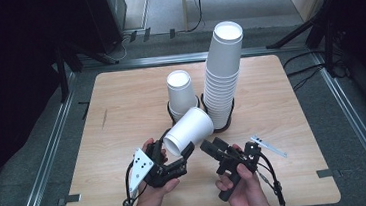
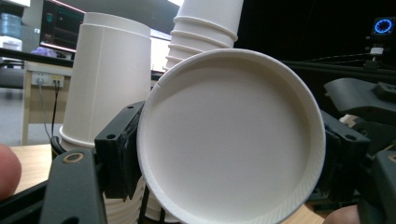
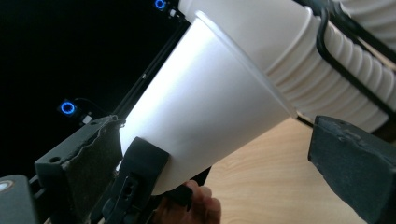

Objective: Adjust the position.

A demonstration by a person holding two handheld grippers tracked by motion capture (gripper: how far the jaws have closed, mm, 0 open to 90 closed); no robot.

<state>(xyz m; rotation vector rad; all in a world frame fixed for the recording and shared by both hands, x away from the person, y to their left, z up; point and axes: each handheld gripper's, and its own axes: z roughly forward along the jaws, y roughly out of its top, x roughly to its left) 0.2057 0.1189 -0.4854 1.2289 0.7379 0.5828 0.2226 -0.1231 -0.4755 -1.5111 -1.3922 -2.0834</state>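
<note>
Single cup in transfer between stacks, not yet placed.
We judge the left gripper clamps the cup above the table; short stack, tall stack behind; right gripper open, empty.

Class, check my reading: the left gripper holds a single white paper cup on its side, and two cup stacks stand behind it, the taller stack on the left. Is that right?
One slip: in the high view the taller stack stands on the right, the shorter stack on the left. The rest holds: the left gripper clamps the single cup on its side.
</note>
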